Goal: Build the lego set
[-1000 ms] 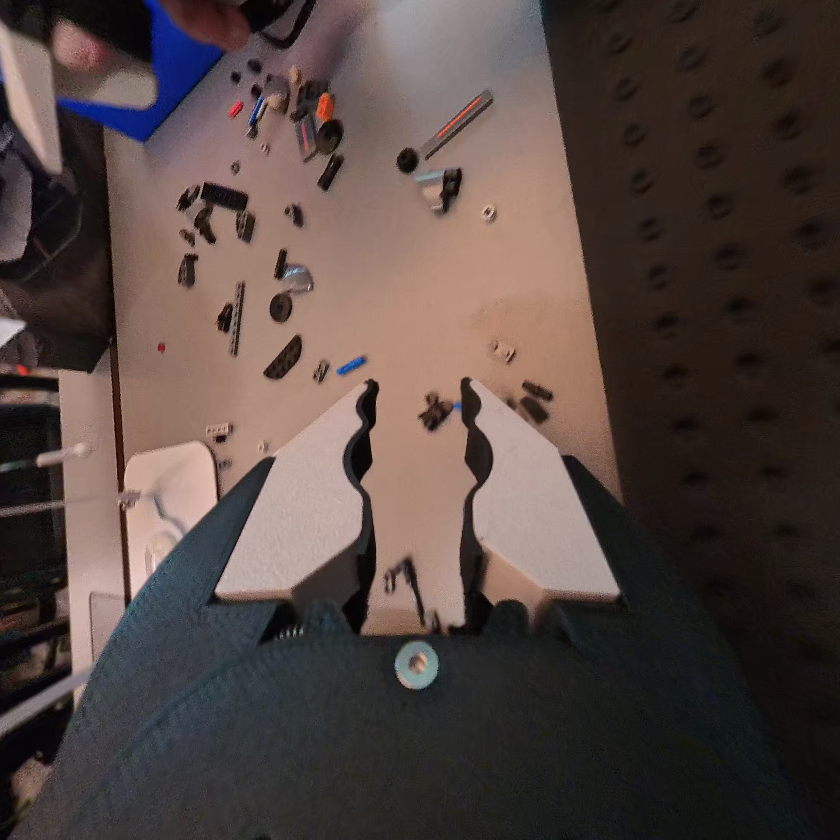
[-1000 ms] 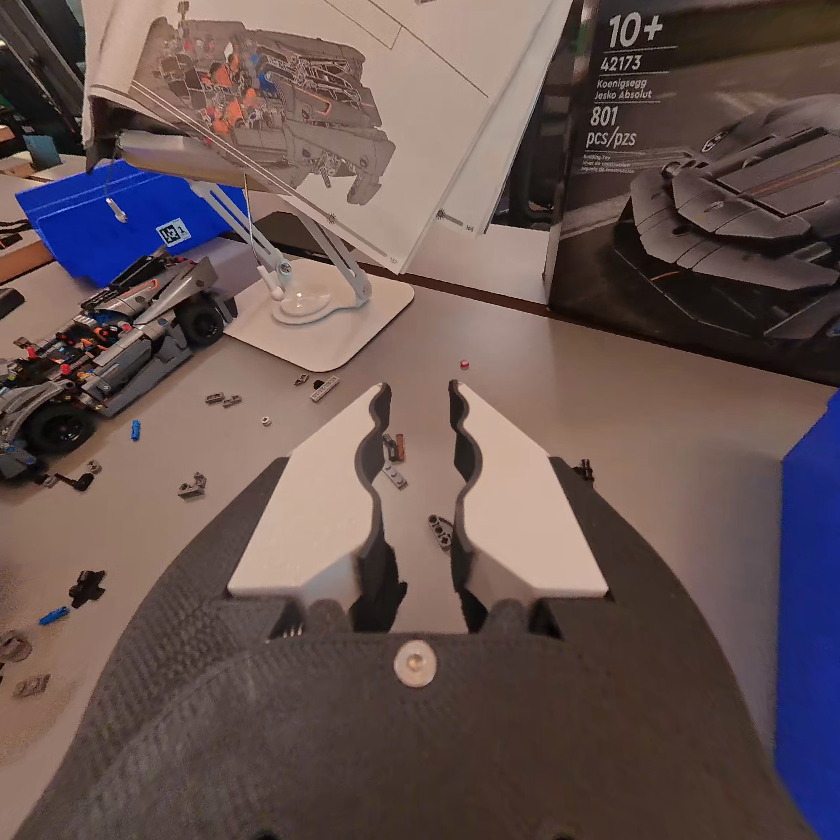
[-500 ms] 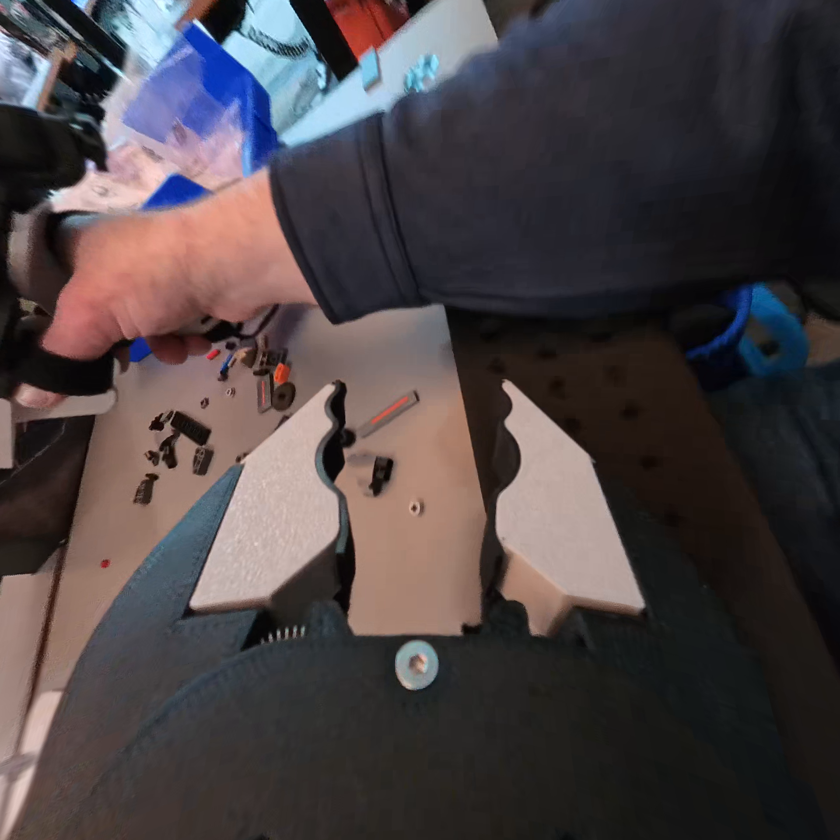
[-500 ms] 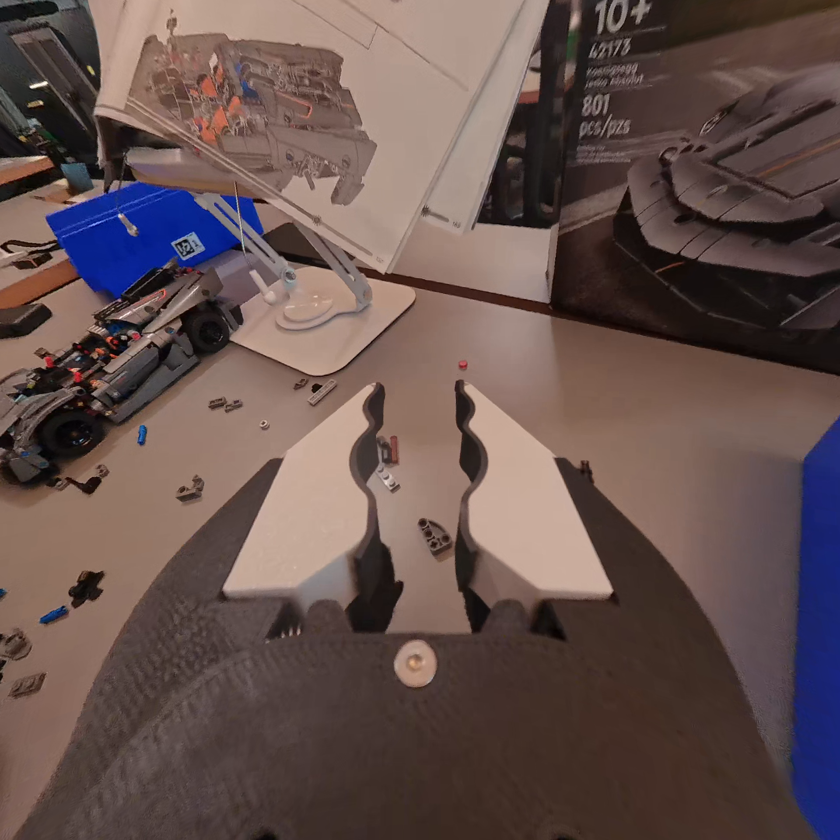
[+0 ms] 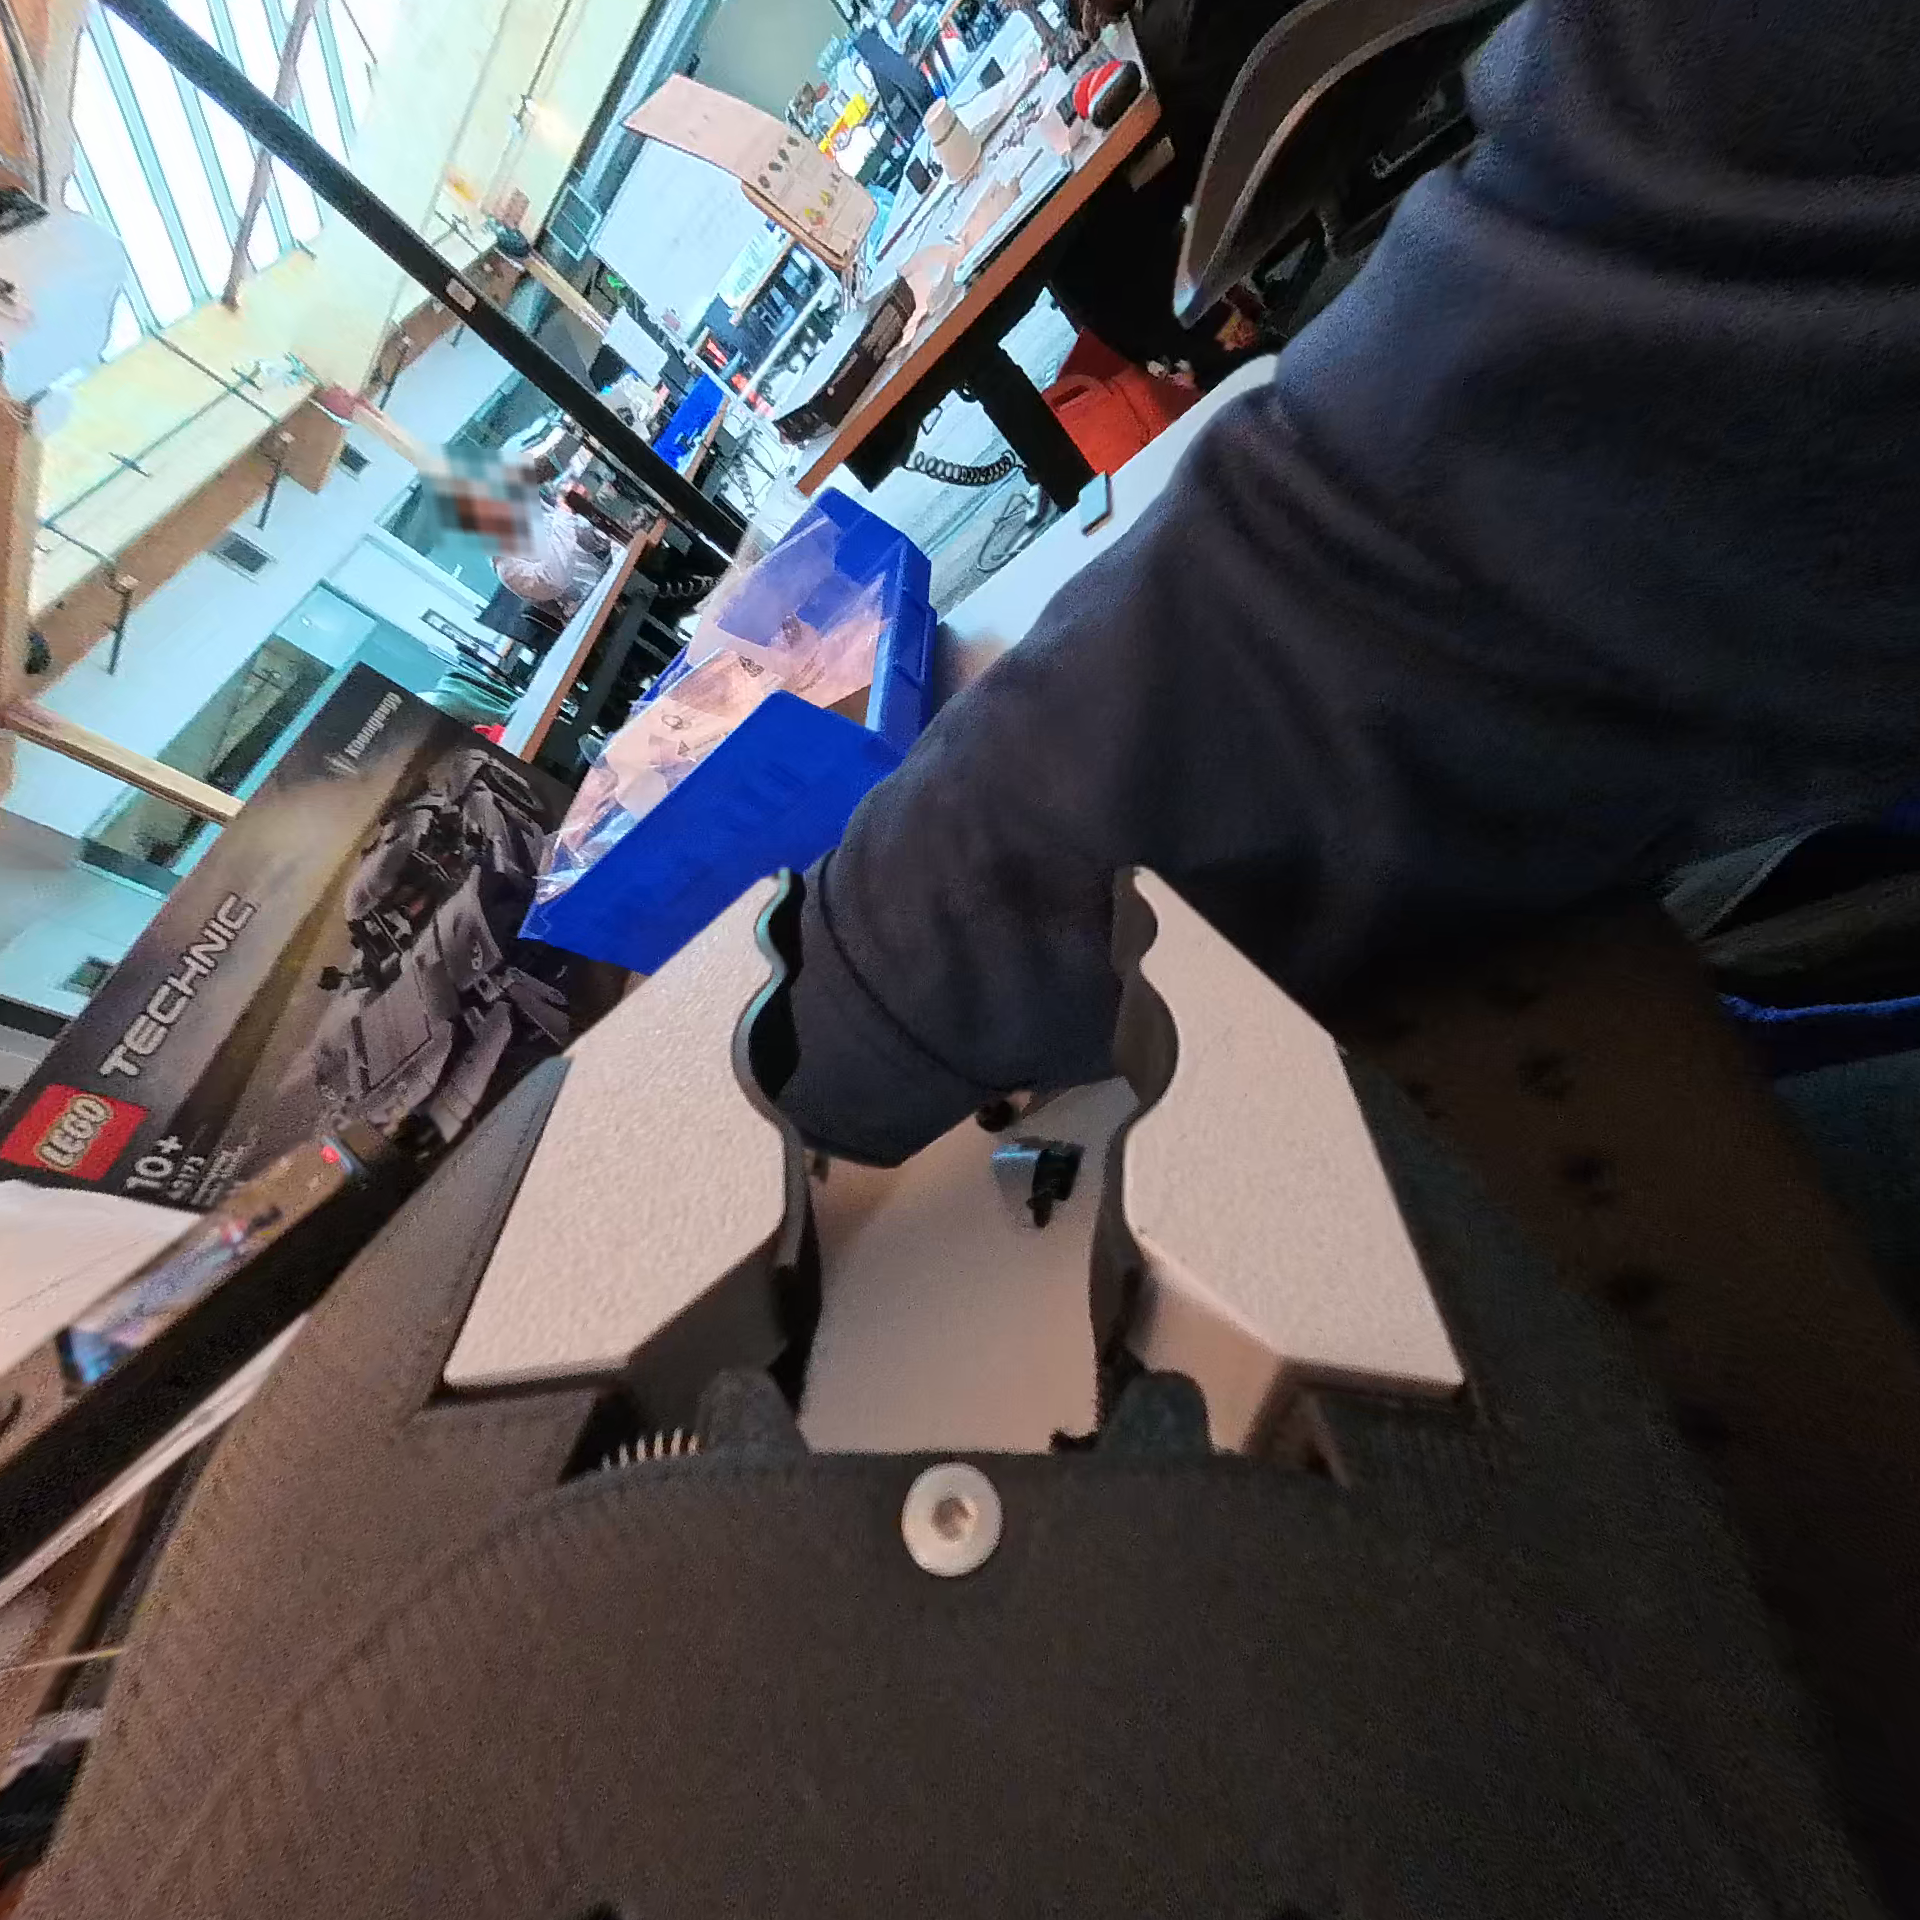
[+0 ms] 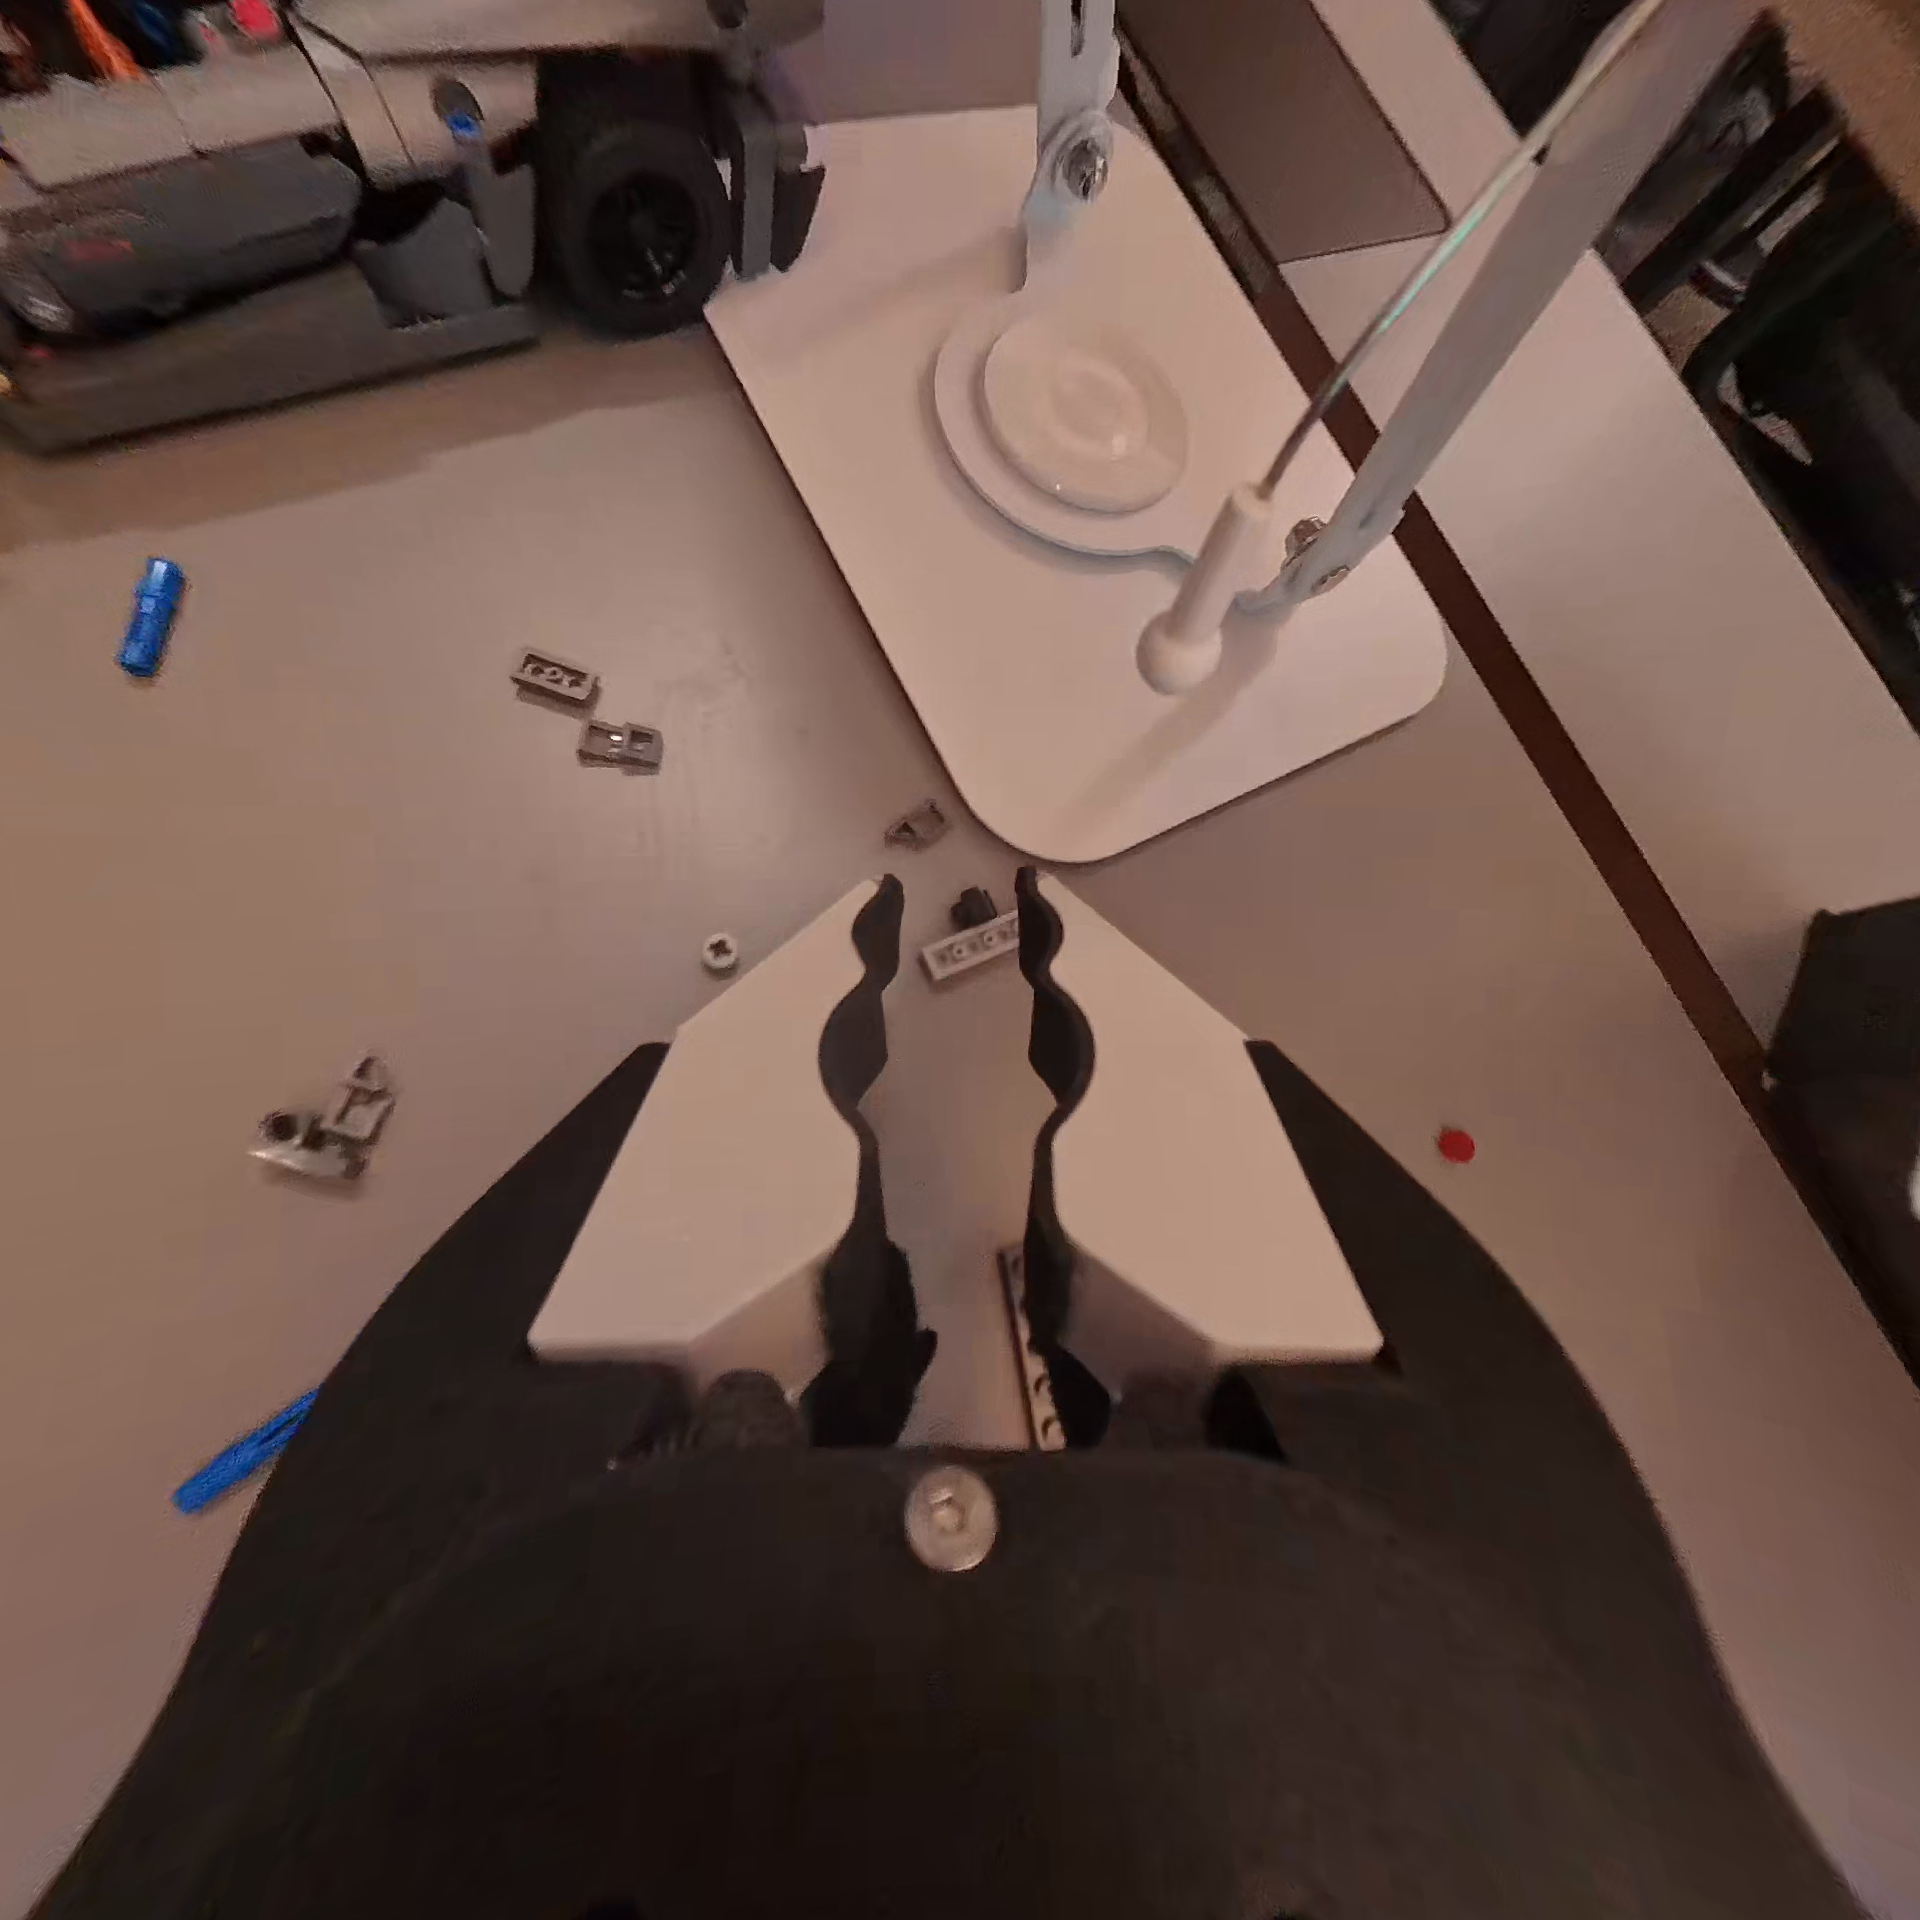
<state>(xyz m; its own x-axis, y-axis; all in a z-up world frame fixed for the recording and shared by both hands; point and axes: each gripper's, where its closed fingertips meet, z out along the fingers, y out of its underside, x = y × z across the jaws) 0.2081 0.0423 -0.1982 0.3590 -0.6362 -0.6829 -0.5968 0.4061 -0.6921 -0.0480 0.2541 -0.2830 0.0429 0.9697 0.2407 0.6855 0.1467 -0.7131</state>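
My right gripper (image 6: 954,894) is open and empty, low over the table. A small grey plate (image 6: 968,948) and a black piece (image 6: 968,906) lie between its fingertips. The partly built grey car (image 6: 364,208) with a black wheel stands at the upper left. Loose grey pieces (image 6: 556,675) and a blue pin (image 6: 151,615) lie to the left. My left gripper (image 5: 951,904) is open and empty, tilted up. A person's dark sleeve (image 5: 1299,675) crosses just beyond its fingertips. A small grey and black piece (image 5: 1029,1169) lies on the table between its fingers.
The white base of the booklet stand (image 6: 1081,468) sits just beyond the right gripper, with its arm (image 6: 1455,312) overhead. A red stud (image 6: 1457,1145) lies to the right. The set's box (image 5: 312,956) and a blue bin with bags (image 5: 748,758) are left of the left gripper. My right fingertips sit around 35 cm from my left ones. Measured from the fingertips, the blue pin (image 6: 151,615) is 15 cm or so from the right gripper and 35 cm from the left.
The right gripper has moved forward and tipped down over the small pieces near the stand base. The left gripper has swung upward, from the parts on the table to the sleeve and room.
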